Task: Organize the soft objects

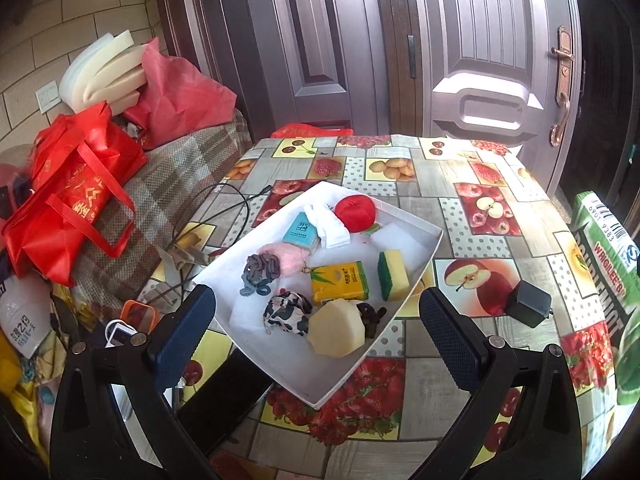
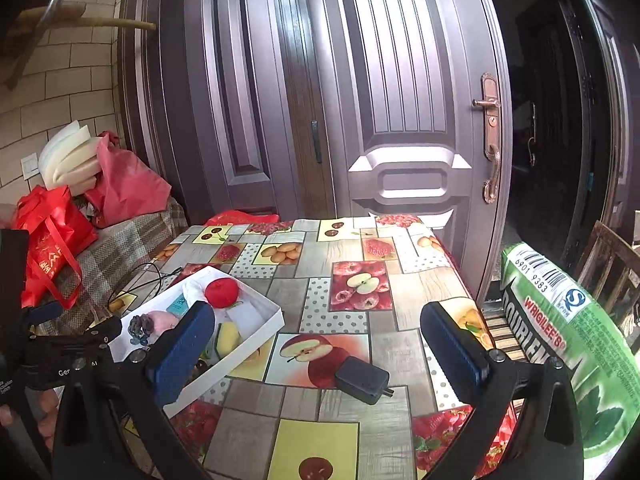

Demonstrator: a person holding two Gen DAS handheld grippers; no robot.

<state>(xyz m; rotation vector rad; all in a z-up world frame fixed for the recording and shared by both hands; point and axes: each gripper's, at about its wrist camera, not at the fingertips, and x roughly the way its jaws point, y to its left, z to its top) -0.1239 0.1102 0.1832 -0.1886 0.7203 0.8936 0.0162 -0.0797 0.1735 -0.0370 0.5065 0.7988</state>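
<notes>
A white tray (image 1: pixel 424 258) sits on the fruit-print table and holds several soft items: a red plush ball (image 1: pixel 355 209), a yellow-green sponge (image 1: pixel 393 274), a yellow tissue pack (image 1: pixel 340 282), a blue tissue pack (image 1: pixel 301 233), a pink pom-pom (image 1: pixel 286 258), a grey scrunchie (image 1: pixel 259 274), a cow-print scrunchie (image 1: pixel 287 313), a beige foam block (image 1: pixel 337 328) and white cloth (image 1: pixel 328 226). My left gripper (image 1: pixel 318 328) is open above the tray's near end. My right gripper (image 2: pixel 318 344) is open, to the right of the tray (image 2: pixel 264 322), above a black adapter (image 2: pixel 362 379).
A green Doublemint pillow (image 2: pixel 568 344) leans at the table's right edge, also in the left wrist view (image 1: pixel 604 264). The black adapter (image 1: pixel 528 303) lies right of the tray. Black cables (image 1: pixel 224 208), red bags (image 1: pixel 76 188) and foam pieces (image 1: pixel 104 72) crowd the left side. A door stands behind.
</notes>
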